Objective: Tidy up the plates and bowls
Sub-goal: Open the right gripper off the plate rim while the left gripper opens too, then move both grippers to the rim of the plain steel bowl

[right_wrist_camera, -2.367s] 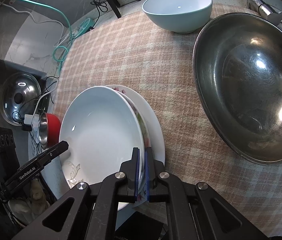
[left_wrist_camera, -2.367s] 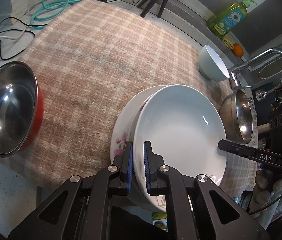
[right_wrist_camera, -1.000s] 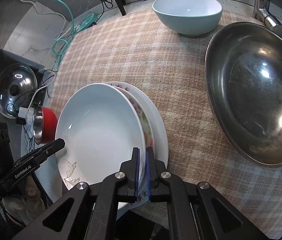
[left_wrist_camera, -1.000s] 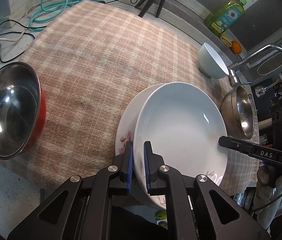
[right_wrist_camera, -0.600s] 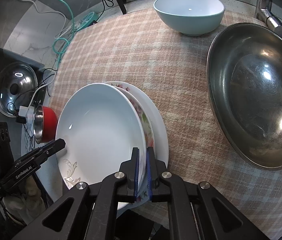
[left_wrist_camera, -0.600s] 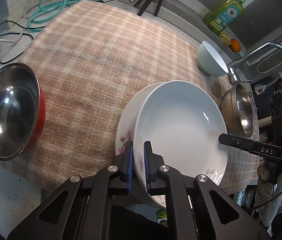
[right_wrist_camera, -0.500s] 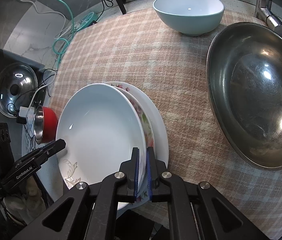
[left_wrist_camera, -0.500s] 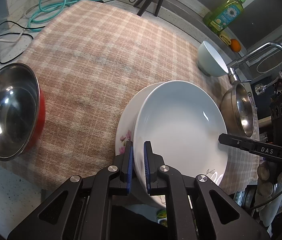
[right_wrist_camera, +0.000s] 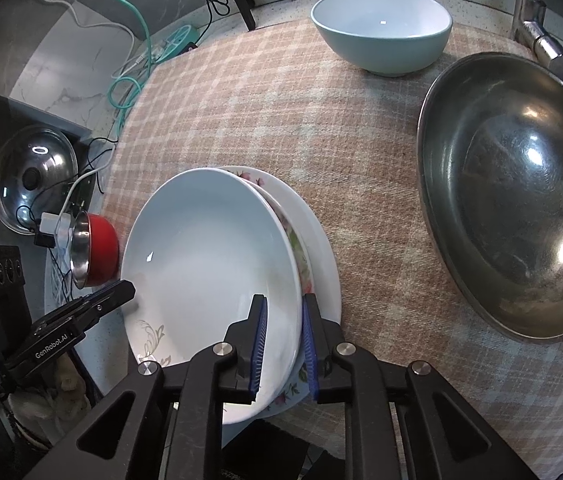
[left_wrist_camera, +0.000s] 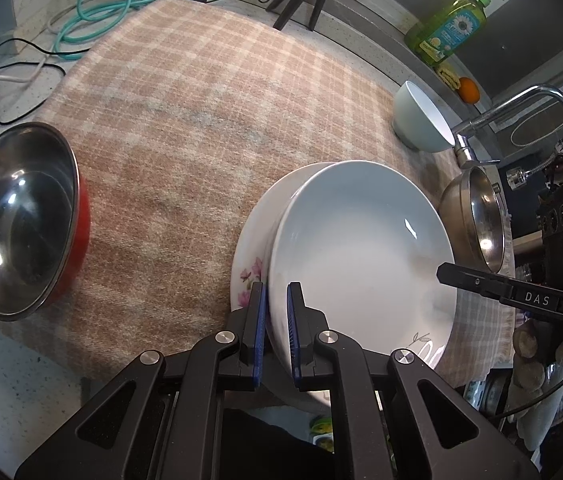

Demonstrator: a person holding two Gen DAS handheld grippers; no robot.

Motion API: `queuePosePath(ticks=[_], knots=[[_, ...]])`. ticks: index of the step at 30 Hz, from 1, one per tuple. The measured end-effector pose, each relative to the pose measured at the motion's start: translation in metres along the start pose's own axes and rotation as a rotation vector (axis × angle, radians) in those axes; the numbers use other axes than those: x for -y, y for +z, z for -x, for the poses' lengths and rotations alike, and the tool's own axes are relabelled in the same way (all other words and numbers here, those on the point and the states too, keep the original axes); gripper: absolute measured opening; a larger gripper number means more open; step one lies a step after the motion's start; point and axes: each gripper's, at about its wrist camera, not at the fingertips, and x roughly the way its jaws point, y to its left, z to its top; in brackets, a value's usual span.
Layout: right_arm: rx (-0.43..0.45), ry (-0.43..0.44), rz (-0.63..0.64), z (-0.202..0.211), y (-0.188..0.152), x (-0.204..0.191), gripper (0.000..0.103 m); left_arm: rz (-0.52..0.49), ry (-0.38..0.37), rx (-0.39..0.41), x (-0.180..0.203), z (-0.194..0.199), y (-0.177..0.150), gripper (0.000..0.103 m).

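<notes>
white plate (left_wrist_camera: 361, 240): round, glossy, shallow ceramic, stacked on floral plate (right_wrist_camera: 299, 256) over checked woven cloth (left_wrist_camera: 185, 112). left gripper (left_wrist_camera: 277, 312) pinching its rim; right gripper (right_wrist_camera: 283, 328), angled down, jaws just opening, rim between.

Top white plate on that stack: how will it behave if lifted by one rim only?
Probably slippery: the white plate looks glossy, with sharp highlights. Likely rigid but breakable, glazed ceramic by its look. The left gripper pinches one rim while the right gripper, jaws just opening, now only straddles the other, so it may pivot or slide on the floral plate.
</notes>
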Motion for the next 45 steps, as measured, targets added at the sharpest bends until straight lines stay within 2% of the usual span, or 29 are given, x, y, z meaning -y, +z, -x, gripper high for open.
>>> queuePosePath(ticks=[25, 37, 40, 45], knots=[[0.018, -0.003, 0.002, 0.0, -0.002, 0.0, 0.02, 0.013, -0.011, -0.002, -0.007, 0.003, -0.002, 0.009], [0.096, -0.013, 0.011, 0.029, -0.011, 0.003, 0.021, -0.012, -0.01, 0.039, -0.002, 0.02, 0.0, 0.009], [0.136, -0.011, 0.018, 0.042, -0.016, 0.005, 0.021, -0.015, -0.016, 0.058, -0.001, 0.028, 0.002, 0.009], [0.217, -0.062, 0.001, 0.063, -0.028, 0.011, 0.022, -0.031, -0.015, 0.093, 0.003, 0.043, 0.002, 0.011]])
